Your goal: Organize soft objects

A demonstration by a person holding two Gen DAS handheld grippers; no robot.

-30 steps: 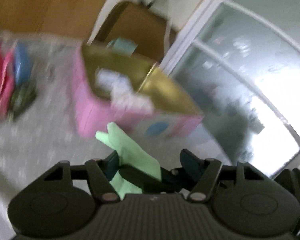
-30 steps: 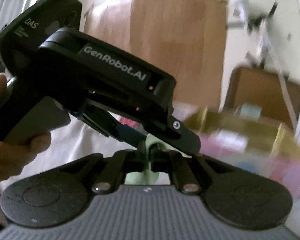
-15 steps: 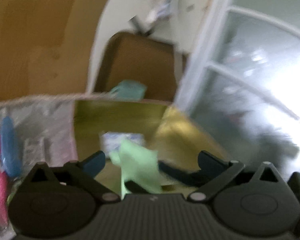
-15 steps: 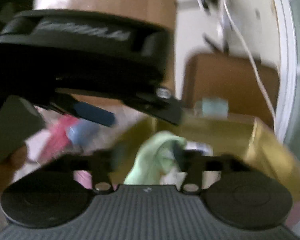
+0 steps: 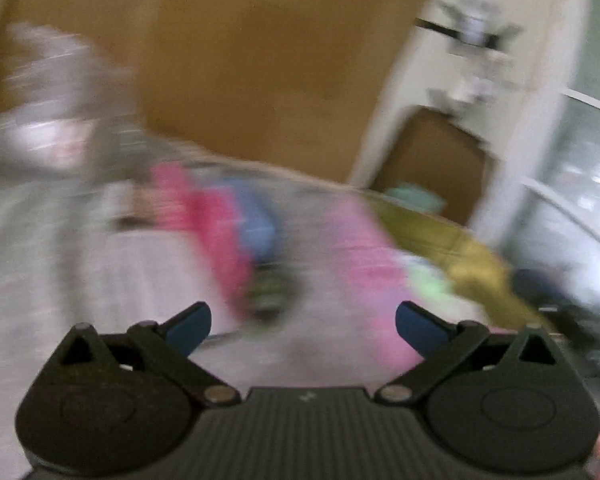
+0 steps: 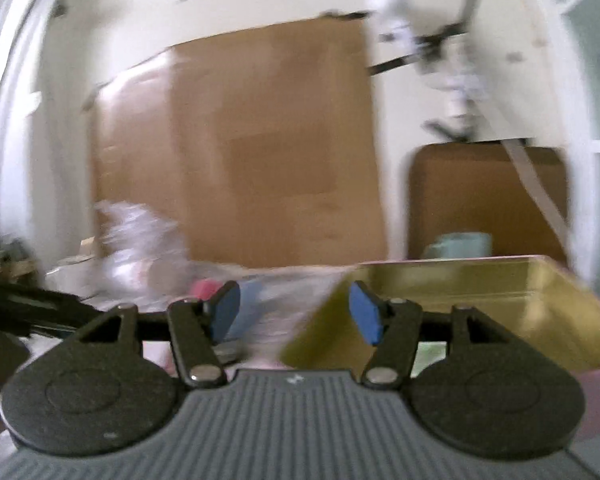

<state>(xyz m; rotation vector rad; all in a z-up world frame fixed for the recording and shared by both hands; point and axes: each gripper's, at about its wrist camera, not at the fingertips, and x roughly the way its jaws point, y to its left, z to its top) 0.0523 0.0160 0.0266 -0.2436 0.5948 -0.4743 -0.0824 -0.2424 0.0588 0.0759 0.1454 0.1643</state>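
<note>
Both views are blurred by motion. A pink box with a gold lining stands on the grey bed cover, and a light green cloth lies inside it. My left gripper is wide open and empty, with a pile of pink, blue and dark green soft items ahead of it. My right gripper is open with nothing between its pads, close to the gold-lined box, with the pink and blue items to the left.
Large brown cardboard sheets lean on the wall behind the bed. A clear plastic bag lies at the back left. A brown box with a pale teal object stands behind the pink box. A window is at right.
Both grippers held the green cloth over the pink box, then opened and let it fall inside. The left gripper has swung left toward the pile; the right has drawn back.
</note>
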